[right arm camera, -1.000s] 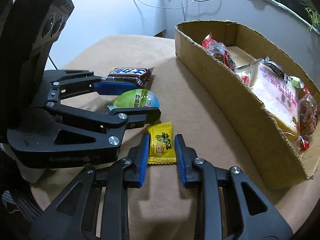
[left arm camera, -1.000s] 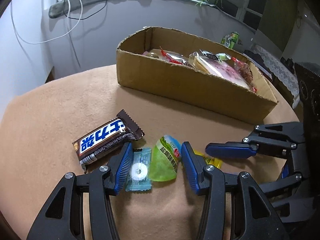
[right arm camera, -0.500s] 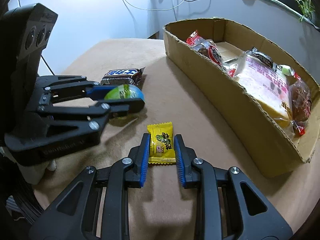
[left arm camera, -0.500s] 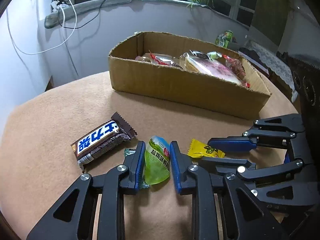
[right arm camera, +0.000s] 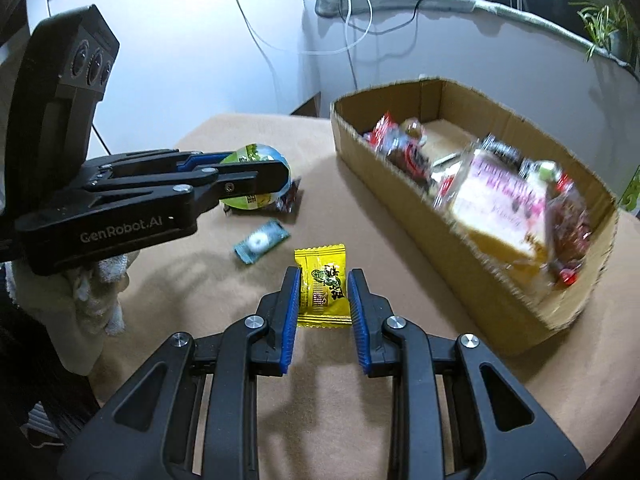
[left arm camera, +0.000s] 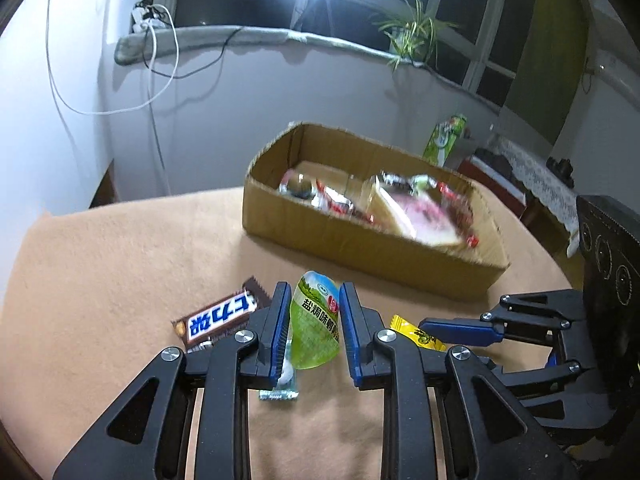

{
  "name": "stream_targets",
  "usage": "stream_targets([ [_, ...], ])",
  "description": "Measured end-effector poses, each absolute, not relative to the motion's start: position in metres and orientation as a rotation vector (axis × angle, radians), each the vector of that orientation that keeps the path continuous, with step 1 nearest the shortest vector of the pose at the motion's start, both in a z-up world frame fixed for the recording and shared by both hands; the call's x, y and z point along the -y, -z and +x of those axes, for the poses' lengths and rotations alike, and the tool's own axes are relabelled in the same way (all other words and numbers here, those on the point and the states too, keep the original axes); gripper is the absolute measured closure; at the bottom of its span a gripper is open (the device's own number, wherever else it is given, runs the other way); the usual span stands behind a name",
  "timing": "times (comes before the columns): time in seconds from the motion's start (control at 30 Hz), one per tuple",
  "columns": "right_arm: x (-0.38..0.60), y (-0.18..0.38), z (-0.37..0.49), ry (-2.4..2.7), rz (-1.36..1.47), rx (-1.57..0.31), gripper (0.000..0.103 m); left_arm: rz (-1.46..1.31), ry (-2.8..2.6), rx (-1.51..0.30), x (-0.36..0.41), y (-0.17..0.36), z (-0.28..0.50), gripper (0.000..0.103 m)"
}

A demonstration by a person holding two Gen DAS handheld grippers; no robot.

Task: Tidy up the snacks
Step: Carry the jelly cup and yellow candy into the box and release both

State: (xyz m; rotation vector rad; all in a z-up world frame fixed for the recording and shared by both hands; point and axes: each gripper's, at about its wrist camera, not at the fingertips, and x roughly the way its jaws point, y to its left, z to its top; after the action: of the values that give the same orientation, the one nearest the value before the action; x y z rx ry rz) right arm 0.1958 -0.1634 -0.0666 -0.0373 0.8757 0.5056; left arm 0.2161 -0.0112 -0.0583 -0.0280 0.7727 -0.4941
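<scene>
A: How are the two grippers posed?

B: Both tilt downward over the table (left arm camera: 100, 264). The left gripper (left arm camera: 314, 326) has its jaws clamped on a green snack pouch (left arm camera: 316, 322), raised off the cloth. The right gripper (right arm camera: 324, 300) has its jaws clamped on a yellow candy packet (right arm camera: 323, 290), beside it on the right.

A: What else lies there?

B: A chocolate bar (left arm camera: 218, 318) sits left of the pouch, and a small teal mint wrapper (right arm camera: 261, 241) lies on the tan cloth below it. A cardboard box (left arm camera: 360, 248) holding wrapped snacks stands farther back to the right.

A: The room?

B: White wall, dangling cables (left arm camera: 156, 64), a plant (left arm camera: 412, 36) on the sill, dark windows.
</scene>
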Motion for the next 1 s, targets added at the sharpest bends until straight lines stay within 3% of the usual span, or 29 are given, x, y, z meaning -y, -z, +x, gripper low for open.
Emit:
stream_targets([
  [0.5, 0.220, 0.011, 0.215, -0.385, -0.021, -0.772, 0.078, 0.019, 0.535, -0.690, 0.053, 0.014, 0.239, 0.080],
  [1.0, 0.269, 0.030, 0.251, -0.277, 0.034, -0.848, 0.078, 0.090, 0.569, -0.696, 0.104, 0.027, 0.250, 0.080],
])
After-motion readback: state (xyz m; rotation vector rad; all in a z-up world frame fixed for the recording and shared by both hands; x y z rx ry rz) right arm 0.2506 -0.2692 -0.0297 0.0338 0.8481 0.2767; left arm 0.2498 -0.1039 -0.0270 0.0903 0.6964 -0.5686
